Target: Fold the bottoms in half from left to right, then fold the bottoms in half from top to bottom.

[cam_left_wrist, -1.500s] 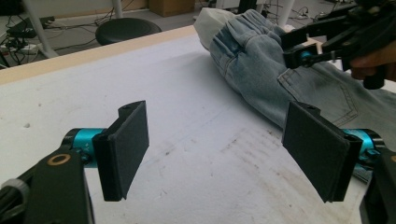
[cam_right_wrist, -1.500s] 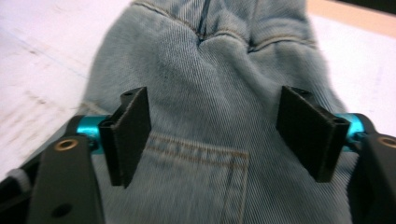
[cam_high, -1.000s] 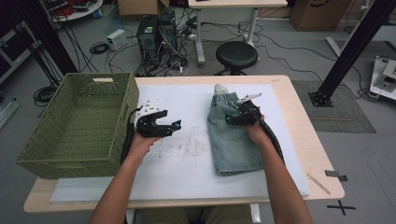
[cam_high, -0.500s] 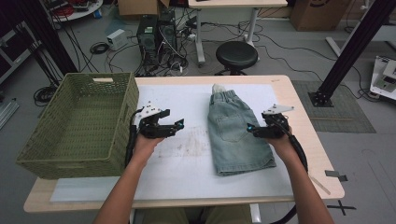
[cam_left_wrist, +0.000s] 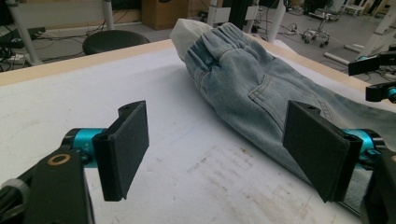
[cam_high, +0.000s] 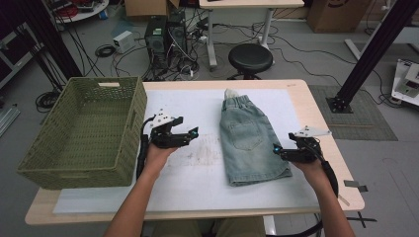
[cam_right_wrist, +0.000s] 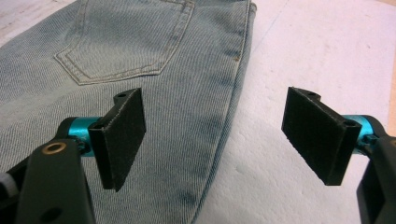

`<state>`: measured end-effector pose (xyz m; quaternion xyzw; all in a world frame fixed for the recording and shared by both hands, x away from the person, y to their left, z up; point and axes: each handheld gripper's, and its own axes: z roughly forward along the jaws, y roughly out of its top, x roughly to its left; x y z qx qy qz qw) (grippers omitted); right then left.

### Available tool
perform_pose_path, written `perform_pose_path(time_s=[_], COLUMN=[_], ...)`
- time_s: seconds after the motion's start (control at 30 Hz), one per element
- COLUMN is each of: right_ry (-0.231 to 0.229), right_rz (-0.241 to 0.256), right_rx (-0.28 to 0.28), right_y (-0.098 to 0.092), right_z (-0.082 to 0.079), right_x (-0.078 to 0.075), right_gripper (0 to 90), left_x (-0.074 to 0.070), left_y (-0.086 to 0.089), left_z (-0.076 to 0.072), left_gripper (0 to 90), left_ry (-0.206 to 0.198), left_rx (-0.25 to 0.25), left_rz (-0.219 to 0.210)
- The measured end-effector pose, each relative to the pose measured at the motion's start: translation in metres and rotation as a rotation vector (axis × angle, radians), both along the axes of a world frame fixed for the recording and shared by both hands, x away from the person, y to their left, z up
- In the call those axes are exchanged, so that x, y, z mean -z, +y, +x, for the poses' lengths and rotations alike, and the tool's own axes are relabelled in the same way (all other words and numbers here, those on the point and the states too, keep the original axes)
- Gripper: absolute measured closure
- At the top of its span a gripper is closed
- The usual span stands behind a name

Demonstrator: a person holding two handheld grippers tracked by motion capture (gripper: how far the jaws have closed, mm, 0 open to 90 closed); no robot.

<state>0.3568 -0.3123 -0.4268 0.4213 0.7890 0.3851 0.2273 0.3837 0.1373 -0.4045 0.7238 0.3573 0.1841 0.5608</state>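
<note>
Here both grippers' jaws gape empty, flanking the denim shorts (cam_high: pixel 251 139), seemingly untouched.

Faded, matt light-blue denim in the shorts (cam_high: pixel 249 140), twill weave and stitched pocket seams plain in the right gripper view, elastic-gathered waistband. Matt black, finely grained pads (cam_right_wrist: pixel 120 135) on glossy teal metal stubs. Rough, scuffed white sheet (cam_high: pixel 197 177) over a pale wooden table (cam_high: pixel 323 133). Olive woven-look plastic in the basket (cam_high: pixel 81 133), dull finish. Smooth black padding on the stool (cam_high: pixel 250 58).
</note>
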Motion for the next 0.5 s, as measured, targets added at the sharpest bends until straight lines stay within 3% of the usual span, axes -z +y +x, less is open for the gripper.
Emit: perform_pose_path(time_s=[0.33, 0.5], right_ry=[-0.014, -0.017], right_rz=[0.019, 0.020], right_rx=[0.008, 0.016], right_y=[-0.004, -0.003], right_z=[-0.003, -0.003], right_x=[-0.001, -0.002], right_gripper=[22.4, 22.4], left_x=[-0.002, 0.000], left_y=[-0.003, -0.011], left_z=[-0.005, -0.008], left_gripper=[23.0, 23.1], left_ry=[0.001, 0.025], left_rx=[0.005, 0.018], left_rz=[-0.001, -0.001])
